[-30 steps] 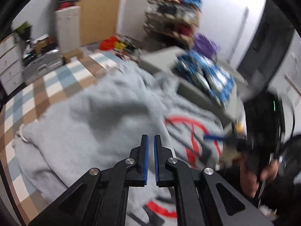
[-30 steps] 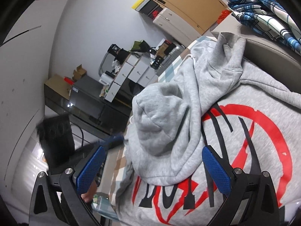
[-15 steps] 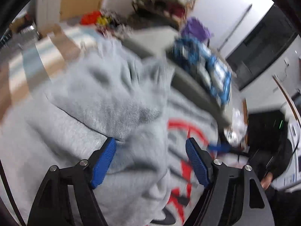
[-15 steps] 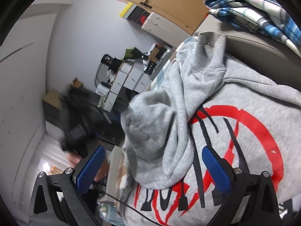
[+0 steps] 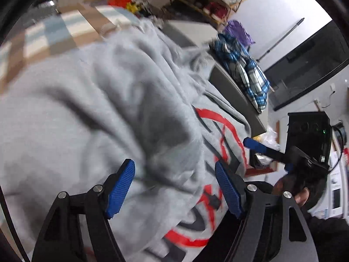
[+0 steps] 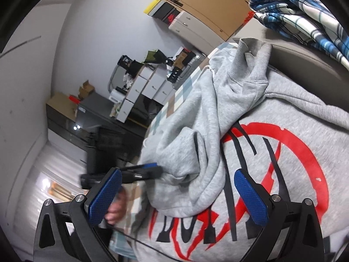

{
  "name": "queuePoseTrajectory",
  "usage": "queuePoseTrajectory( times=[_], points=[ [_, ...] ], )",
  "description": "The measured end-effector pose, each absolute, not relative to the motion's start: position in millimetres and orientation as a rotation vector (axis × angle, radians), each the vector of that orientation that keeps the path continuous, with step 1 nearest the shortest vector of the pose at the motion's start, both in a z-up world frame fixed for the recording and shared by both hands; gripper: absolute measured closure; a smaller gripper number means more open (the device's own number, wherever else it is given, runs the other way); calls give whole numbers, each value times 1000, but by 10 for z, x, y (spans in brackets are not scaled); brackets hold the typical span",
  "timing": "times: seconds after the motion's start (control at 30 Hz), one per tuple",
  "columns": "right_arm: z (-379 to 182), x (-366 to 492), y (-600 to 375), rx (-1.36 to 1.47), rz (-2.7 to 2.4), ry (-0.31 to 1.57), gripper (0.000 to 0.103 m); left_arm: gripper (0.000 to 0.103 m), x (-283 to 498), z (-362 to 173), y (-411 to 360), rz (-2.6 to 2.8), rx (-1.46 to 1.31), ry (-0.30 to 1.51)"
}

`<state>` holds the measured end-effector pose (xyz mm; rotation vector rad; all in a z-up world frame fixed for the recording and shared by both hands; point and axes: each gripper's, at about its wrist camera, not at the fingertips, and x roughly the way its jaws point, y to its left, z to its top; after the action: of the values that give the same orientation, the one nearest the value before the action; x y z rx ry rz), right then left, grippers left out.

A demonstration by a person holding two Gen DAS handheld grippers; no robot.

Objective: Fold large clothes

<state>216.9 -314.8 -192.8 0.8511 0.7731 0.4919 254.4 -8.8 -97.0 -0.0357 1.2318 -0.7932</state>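
Grey hoodie (image 5: 91,113) with red and black print heaped on checked cloth (image 5: 72,28), left gripper (image 5: 174,187) jaws just opened, spread over a bunched fold, right gripper (image 6: 176,194) jaws apart, gripping nothing, plaid shirt (image 6: 305,19) beyond.

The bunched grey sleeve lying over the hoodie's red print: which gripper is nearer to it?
Left. The left gripper is open right at the bunched sleeve, fingertips at the fabric. The right gripper, also open, hangs back over the hoodie.
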Motion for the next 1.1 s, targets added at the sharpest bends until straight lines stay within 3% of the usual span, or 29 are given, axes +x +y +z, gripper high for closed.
queuePoseTrajectory(
  times=[0.13,0.27,0.43,0.63,1.1],
  points=[
    [-1679,2407,-2932,582,428,841,0,31,2524,-945,344,-631,56,1198],
    [-1340,2967,-2520,209,386,902,0,31,2713,-1272,596,-501,9,1290],
    [-1603,3908,-2075,-82,294,1130,0,31,2886,-1497,577,-447,-44,1354],
    [-2342,4476,-2065,-134,235,1416,0,31,3018,-1576,403,-420,20,1406],
    [-2391,4891,-1967,-116,315,1388,0,31,3648,-1765,90,-454,107,1465]
  ],
)
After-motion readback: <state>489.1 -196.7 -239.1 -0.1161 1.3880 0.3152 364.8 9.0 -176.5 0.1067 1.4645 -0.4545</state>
